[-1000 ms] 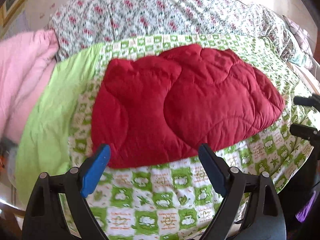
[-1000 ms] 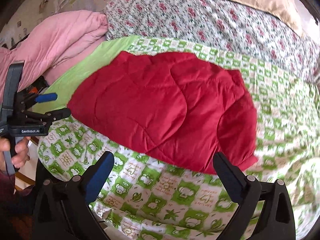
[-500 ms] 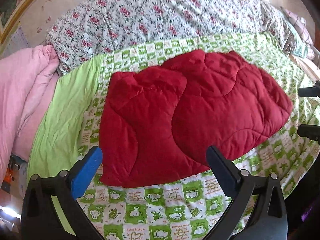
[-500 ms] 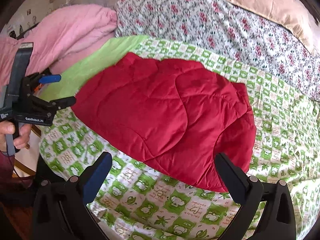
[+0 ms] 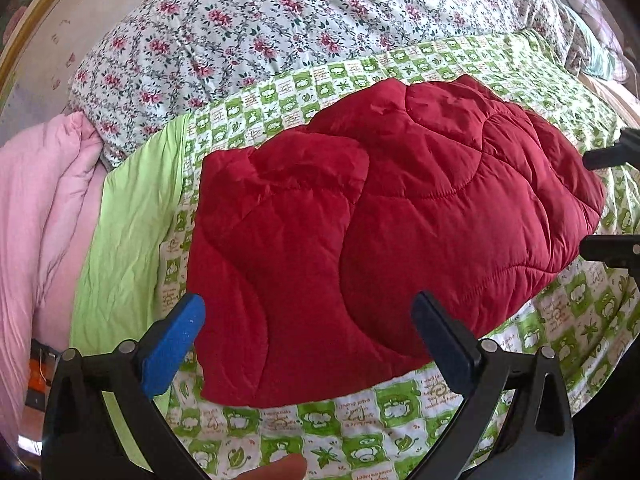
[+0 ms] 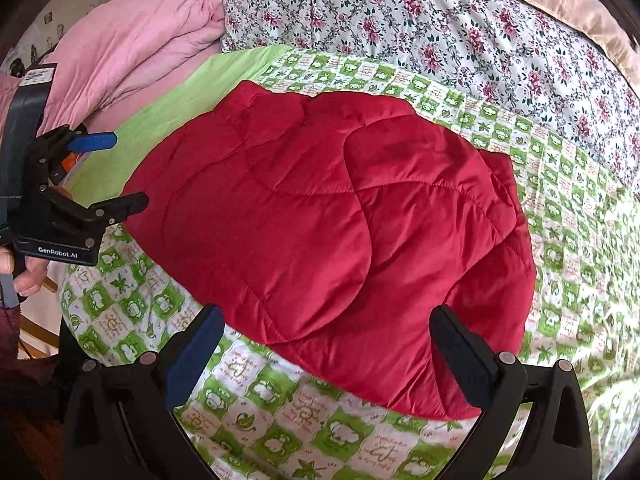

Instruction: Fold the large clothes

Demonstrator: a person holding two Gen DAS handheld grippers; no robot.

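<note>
A red quilted jacket (image 5: 380, 232) (image 6: 328, 220) lies folded into a thick bundle on a green-and-white checked blanket (image 5: 320, 420) (image 6: 280, 420). My left gripper (image 5: 308, 308) hovers over the bundle's near left corner, open and empty. It also shows in the right wrist view as the left gripper (image 6: 124, 170), just off the jacket's left edge. My right gripper (image 6: 326, 316) is open above the near right edge and holds nothing. In the left wrist view the right gripper (image 5: 590, 202) pokes in at the far right.
A floral quilt (image 5: 280, 40) (image 6: 440, 32) lies behind the blanket, a pink comforter (image 5: 36, 220) (image 6: 132, 48) is heaped on the left, and a beige pillow (image 6: 560, 4) is at the back. A hand (image 6: 20, 272) holds the left gripper's handle. The bed's near edge drops off below.
Both grippers have come in over the jacket's near edge, so it reaches further between their fingers. The left jaws have opened a little wider. The jacket has not moved.
</note>
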